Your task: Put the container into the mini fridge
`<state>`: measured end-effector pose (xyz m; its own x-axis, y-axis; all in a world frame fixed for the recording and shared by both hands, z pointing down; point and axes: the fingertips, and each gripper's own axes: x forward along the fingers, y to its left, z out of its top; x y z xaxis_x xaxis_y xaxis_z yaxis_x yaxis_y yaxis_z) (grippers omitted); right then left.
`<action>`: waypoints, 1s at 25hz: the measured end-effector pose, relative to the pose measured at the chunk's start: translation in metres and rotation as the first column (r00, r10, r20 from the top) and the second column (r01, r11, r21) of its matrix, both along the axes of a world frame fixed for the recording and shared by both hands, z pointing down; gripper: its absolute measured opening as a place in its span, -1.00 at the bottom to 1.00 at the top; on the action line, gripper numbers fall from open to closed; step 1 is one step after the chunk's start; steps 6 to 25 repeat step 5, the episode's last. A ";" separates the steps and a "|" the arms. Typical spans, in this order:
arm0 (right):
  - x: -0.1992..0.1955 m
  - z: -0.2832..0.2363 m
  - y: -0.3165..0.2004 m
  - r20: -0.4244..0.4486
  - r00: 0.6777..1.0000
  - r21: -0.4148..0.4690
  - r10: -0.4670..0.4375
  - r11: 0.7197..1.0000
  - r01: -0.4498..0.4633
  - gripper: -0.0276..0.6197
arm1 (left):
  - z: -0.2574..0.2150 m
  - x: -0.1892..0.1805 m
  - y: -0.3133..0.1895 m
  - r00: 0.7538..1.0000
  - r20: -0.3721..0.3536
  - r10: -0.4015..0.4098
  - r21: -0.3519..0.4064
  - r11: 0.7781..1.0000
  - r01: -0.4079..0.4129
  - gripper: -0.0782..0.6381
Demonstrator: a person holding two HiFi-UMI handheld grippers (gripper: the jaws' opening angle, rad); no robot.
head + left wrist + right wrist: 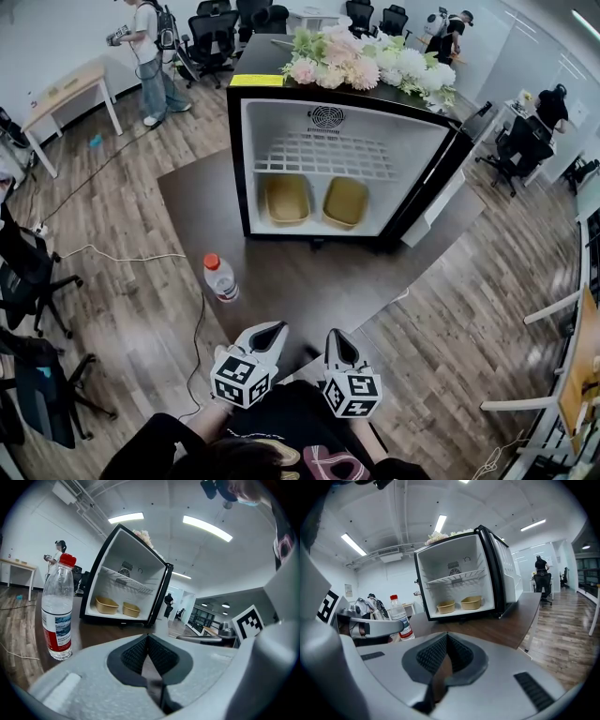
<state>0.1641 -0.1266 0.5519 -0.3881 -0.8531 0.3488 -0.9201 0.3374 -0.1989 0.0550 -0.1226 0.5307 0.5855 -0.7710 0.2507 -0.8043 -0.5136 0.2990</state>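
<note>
Containers of tan colour, two of them, stand on the floor inside the mini fridge (236,159). The left container (286,199) and the right container (345,202) are side by side and near each other, under the white wire shelf (323,155). Both are shallow rectangular tubs with rounded corners and smooth matte walls, and their open tops face up. Each looks a little longer from the fridge's front to its back, but I cannot tell this surely.

The fridge is a black box with a smooth white inside, and its door is swung open. On top of the fridge lie pale pink and white flowers (366,61). In front of the fridge, on the dark brown table (309,281), a clear plastic bottle (220,277) with a red cap stands upright.

Farther from the fridge than the bottle, the left gripper (267,330) and the right gripper (337,337) point toward it. They are of pale grey plastic with black ribbed pads. The jaws of each are pressed together with nothing between them.
</note>
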 end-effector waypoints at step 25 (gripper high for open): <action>-0.002 0.001 0.001 0.001 1.000 -0.001 -0.004 1.000 0.004 -0.89 | 0.002 0.001 0.003 1.000 0.002 0.012 -0.002 1.000 -0.012 -0.76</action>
